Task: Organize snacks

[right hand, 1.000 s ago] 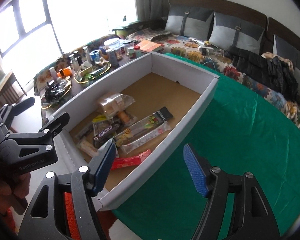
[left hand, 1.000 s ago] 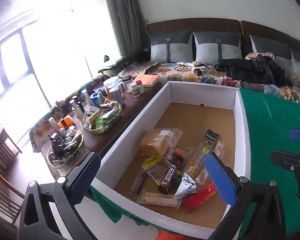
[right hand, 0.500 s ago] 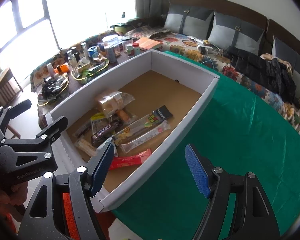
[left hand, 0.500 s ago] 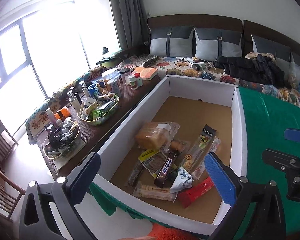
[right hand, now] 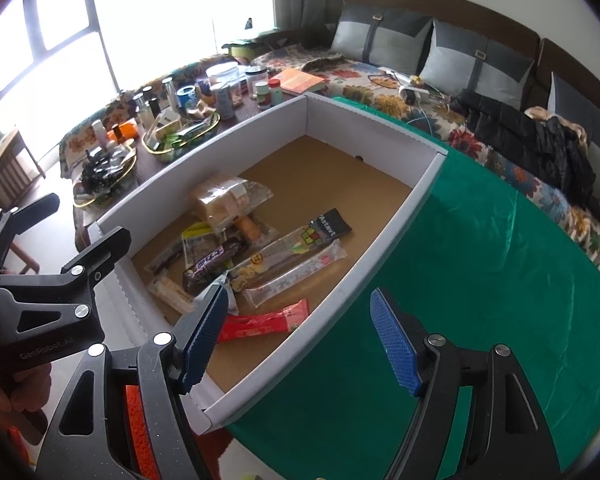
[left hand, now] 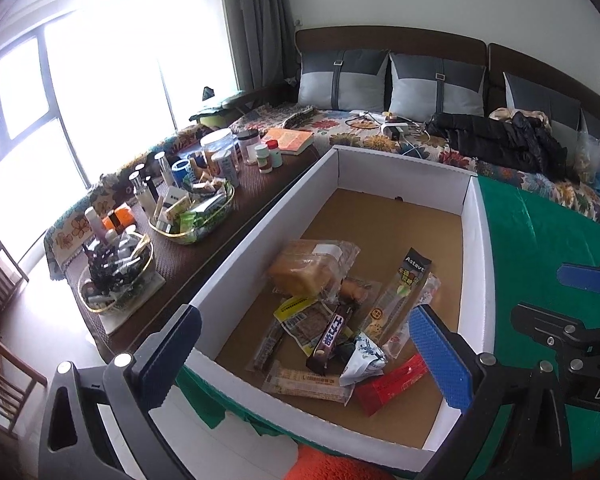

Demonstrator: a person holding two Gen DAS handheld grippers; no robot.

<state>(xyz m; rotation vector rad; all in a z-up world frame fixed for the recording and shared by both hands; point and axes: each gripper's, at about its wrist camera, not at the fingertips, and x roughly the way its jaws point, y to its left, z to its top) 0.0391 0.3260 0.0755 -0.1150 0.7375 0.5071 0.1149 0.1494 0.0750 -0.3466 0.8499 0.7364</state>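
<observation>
Above the white box [left hand: 474, 264], both my grippers' fingers [left hand: 440, 358] gape empty over heaped snacks [left hand: 332, 320]; sorted or awaiting sorting, I can't judge.

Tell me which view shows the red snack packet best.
The right wrist view: the red snack packet lies nearly unobstructed near the box wall. In the left wrist view, the left gripper's finger covers one end.

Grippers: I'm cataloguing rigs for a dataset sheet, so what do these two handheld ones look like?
Both share one build: black plastic frames with triangular cut-outs and silver screws, ending in two flat fingers faced with blue textured pads. That holds for the left gripper and the right gripper. White lettering marks each body, too small to read fully. An orange textured patch shows on the right gripper's frame. No cables or sleeves are visible.
</observation>
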